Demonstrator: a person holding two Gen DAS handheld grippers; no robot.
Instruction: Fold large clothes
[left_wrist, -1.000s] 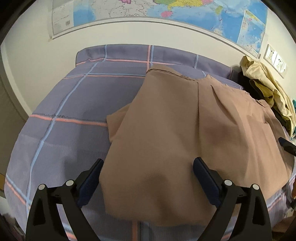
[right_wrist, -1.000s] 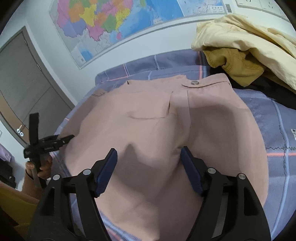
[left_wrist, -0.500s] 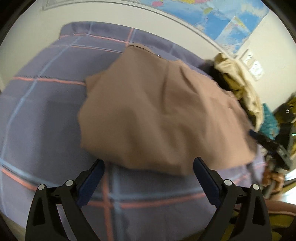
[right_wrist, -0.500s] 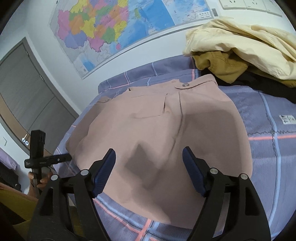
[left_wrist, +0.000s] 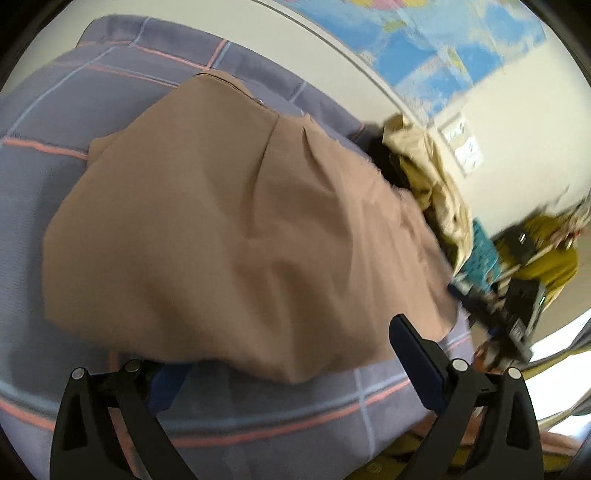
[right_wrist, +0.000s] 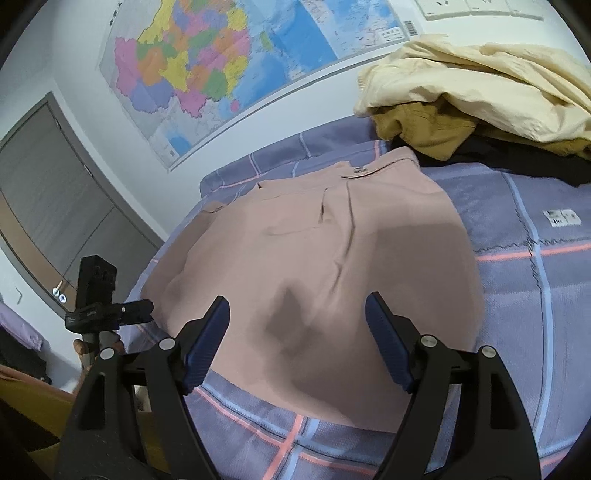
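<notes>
A folded tan garment (left_wrist: 229, 229) lies on the purple plaid bed (left_wrist: 74, 110); it also shows in the right wrist view (right_wrist: 317, 266), with a waistband button at its far end. My left gripper (left_wrist: 291, 365) is open and empty, low over the garment's near edge; that edge partly covers its left finger. My right gripper (right_wrist: 297, 339) is open and empty, held above the garment's near end. The left gripper shows at the bed's left edge in the right wrist view (right_wrist: 110, 314). The right gripper shows blurred in the left wrist view (left_wrist: 502, 314).
A pile of cream, mustard and black clothes (right_wrist: 480, 96) sits at the bed's far right, also in the left wrist view (left_wrist: 428, 177). A wall map (right_wrist: 229, 70) hangs behind the bed. A grey door (right_wrist: 48, 206) stands at left.
Both grippers have pulled back from the garment toward the bed's near edge. The left gripper has swung right and tilted. The garment lies as before.
</notes>
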